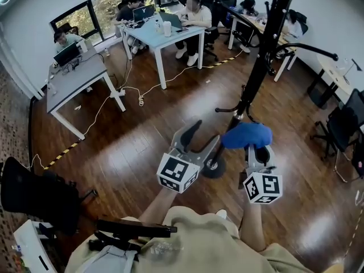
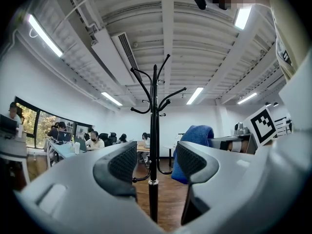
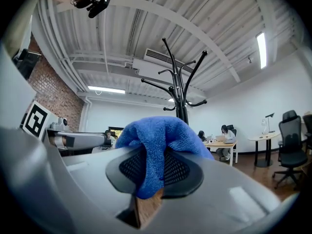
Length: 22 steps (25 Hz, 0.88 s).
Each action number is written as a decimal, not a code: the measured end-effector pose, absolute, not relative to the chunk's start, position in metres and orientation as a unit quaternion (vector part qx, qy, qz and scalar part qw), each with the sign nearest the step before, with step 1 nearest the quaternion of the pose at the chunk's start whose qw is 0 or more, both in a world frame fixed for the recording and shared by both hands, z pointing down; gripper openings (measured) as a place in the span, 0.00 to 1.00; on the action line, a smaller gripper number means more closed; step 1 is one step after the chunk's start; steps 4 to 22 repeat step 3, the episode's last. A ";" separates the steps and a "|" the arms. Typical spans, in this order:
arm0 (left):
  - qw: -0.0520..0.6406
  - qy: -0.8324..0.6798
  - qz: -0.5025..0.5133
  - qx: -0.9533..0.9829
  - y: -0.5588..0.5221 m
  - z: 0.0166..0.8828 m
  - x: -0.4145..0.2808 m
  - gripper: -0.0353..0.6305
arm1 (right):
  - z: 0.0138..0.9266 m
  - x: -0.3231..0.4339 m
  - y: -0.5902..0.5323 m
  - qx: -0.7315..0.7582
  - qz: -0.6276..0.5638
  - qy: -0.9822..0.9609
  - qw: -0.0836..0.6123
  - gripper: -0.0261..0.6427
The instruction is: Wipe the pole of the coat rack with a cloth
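The black coat rack pole [image 1: 257, 67] rises from its round base [image 1: 214, 168] on the wooden floor, with curved hooks at the top. My right gripper [image 1: 256, 148] is shut on a blue cloth [image 1: 246, 134], held just right of the lower pole. In the right gripper view the cloth [image 3: 158, 138] bulges over the jaws and the rack [image 3: 181, 104] stands behind it. My left gripper [image 1: 205, 136] is open, its jaws on either side of the lower pole. The left gripper view shows the pole [image 2: 154, 145] between the two pads, apart from them, and the cloth [image 2: 190, 145] to the right.
Desks [image 1: 162, 36] with seated people fill the far room. A grey desk [image 1: 71, 84] stands at left, with cables on the floor. A black chair [image 1: 31, 195] is near left, another chair [image 1: 344, 129] at right. Yellow-black tape [image 1: 62, 152] crosses the floor.
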<state>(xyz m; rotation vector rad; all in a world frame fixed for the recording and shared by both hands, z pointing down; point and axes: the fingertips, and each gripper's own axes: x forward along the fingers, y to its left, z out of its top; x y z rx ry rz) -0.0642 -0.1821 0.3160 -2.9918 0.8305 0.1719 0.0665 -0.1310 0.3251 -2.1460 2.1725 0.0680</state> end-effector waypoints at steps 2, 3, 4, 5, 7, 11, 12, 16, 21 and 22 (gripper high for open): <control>0.017 0.268 0.060 -0.961 -0.185 0.311 -0.063 0.41 | 0.326 0.069 -0.133 -0.702 0.021 0.711 0.041 0.14; 0.018 0.269 0.063 -0.961 -0.186 0.310 -0.062 0.41 | 0.327 0.070 -0.134 -0.702 0.021 0.711 0.040 0.14; 0.018 0.269 0.063 -0.961 -0.186 0.310 -0.062 0.41 | 0.327 0.070 -0.134 -0.702 0.021 0.711 0.040 0.14; 0.018 0.269 0.063 -0.961 -0.186 0.310 -0.062 0.41 | 0.327 0.070 -0.134 -0.702 0.021 0.711 0.040 0.14; 0.018 0.269 0.063 -0.961 -0.186 0.310 -0.062 0.41 | 0.327 0.070 -0.134 -0.702 0.021 0.711 0.040 0.14; 0.018 0.269 0.063 -0.961 -0.186 0.310 -0.062 0.41 | 0.327 0.070 -0.134 -0.702 0.021 0.711 0.040 0.14; 0.018 0.269 0.063 -0.961 -0.186 0.310 -0.062 0.41 | 0.327 0.070 -0.134 -0.702 0.021 0.711 0.040 0.14; 0.018 0.269 0.063 -0.961 -0.186 0.310 -0.062 0.41 | 0.327 0.070 -0.134 -0.702 0.021 0.711 0.040 0.14; 0.018 0.269 0.063 -0.961 -0.186 0.310 -0.062 0.41 | 0.327 0.070 -0.134 -0.702 0.021 0.711 0.040 0.14; 0.018 0.269 0.063 -0.961 -0.186 0.310 -0.062 0.41 | 0.327 0.070 -0.134 -0.702 0.021 0.711 0.040 0.14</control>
